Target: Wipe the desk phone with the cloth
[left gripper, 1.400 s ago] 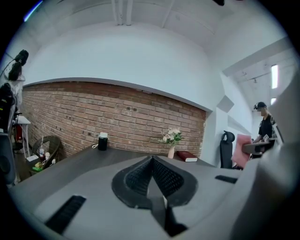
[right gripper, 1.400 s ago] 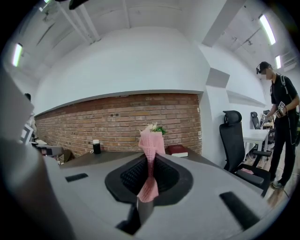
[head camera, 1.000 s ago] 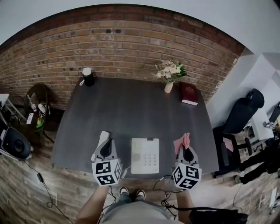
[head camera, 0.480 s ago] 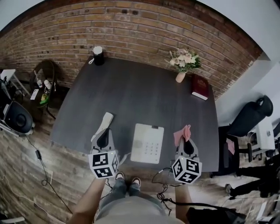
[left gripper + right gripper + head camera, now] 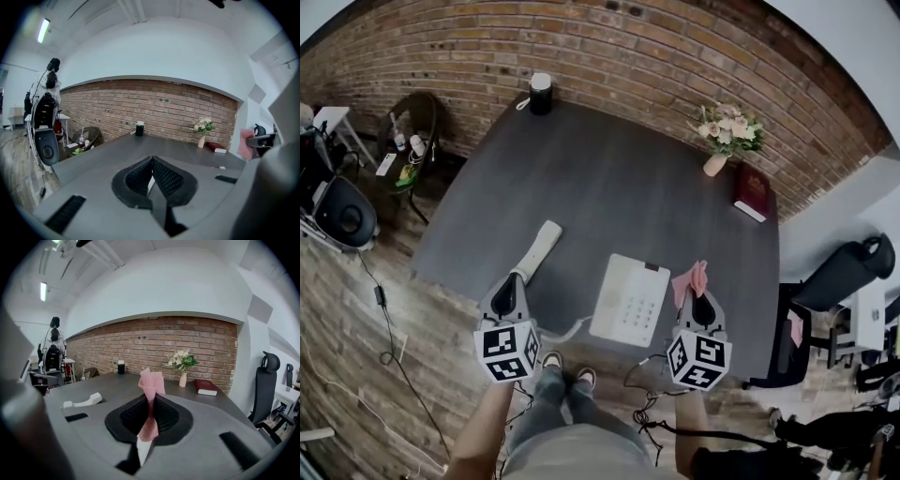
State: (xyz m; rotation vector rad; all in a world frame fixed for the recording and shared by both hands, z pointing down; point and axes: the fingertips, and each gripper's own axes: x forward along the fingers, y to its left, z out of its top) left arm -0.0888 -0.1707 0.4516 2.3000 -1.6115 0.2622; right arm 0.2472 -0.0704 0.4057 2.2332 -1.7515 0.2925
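The white desk phone base (image 5: 628,300) sits near the front edge of the dark table (image 5: 609,197). Its handset (image 5: 538,249) lies off the cradle to the left, and also shows on the table (image 5: 84,401) in the right gripper view. My left gripper (image 5: 509,287) hovers at the table's front edge just short of the handset's near end, its jaws shut (image 5: 151,161) with nothing seen held. My right gripper (image 5: 700,302) is to the right of the base, shut on a pink cloth (image 5: 692,279) that sticks up between the jaws (image 5: 151,380).
A vase of flowers (image 5: 722,131) and a red book (image 5: 752,193) stand at the back right, and a black cylinder (image 5: 541,94) at the back left. A coiled cord (image 5: 570,330) hangs off the front edge. A black office chair (image 5: 842,272) stands to the right.
My left gripper has drawn back and to the left, away from the handset, which stays lying on the table. The right gripper still holds the cloth beside the base. The head view has shifted.
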